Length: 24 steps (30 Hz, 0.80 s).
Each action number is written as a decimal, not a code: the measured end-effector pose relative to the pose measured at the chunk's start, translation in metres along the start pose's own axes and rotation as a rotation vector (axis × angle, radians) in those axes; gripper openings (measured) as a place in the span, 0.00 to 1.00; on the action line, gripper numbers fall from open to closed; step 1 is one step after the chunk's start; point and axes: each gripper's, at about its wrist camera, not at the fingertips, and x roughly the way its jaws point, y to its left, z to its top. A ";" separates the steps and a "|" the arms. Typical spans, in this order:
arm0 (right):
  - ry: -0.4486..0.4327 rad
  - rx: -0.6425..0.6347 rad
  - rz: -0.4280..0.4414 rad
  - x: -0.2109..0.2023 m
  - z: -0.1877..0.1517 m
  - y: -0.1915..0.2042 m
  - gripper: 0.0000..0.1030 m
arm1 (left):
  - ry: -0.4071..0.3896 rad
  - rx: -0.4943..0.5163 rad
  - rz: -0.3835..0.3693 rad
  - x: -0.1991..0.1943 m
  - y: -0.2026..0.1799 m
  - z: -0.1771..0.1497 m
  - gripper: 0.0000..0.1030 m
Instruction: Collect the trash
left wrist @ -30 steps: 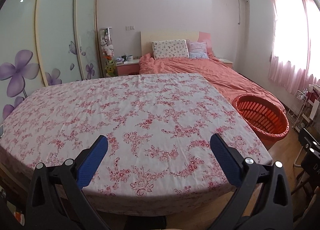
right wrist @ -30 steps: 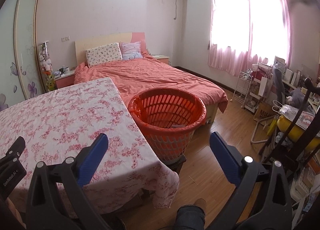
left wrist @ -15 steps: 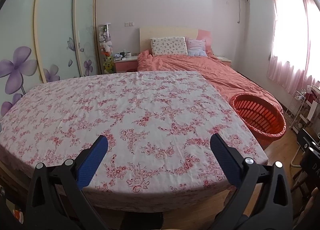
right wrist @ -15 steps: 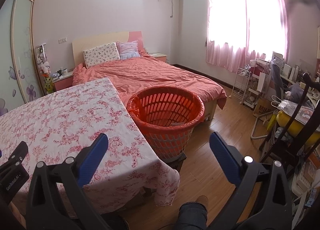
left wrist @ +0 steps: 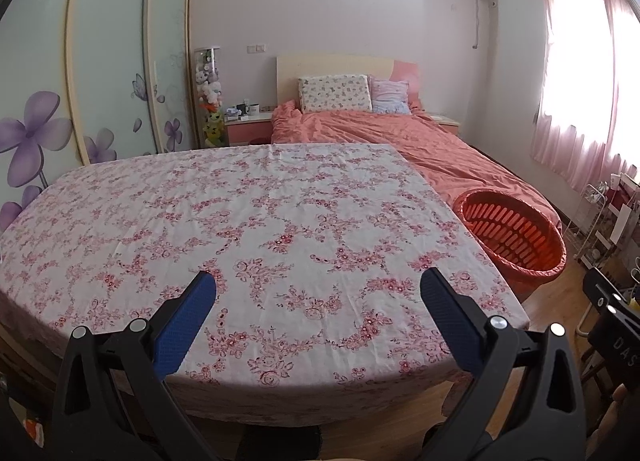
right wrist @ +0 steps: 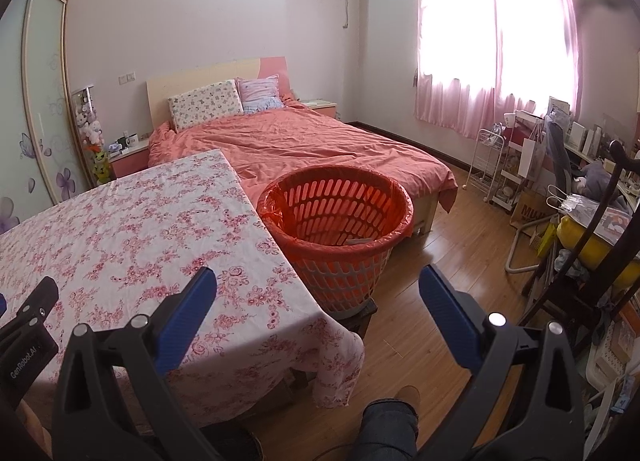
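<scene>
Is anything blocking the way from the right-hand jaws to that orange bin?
Nothing visible does. The right gripper is open and empty, and the orange basket stands beyond it beside the table, its top open.

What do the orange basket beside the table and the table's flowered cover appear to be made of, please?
The orange basket looks like moulded plastic: rigid slotted walls, with a thin glossy orange liner folded over its rim, probably a plastic bag. The flowered cover looks like matte woven cloth, likely cotton: it creases and drapes softly over the table corner.
</scene>
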 end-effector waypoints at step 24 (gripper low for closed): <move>0.000 -0.004 0.001 0.001 -0.001 0.001 0.96 | -0.005 0.001 -0.008 -0.001 -0.001 0.000 0.98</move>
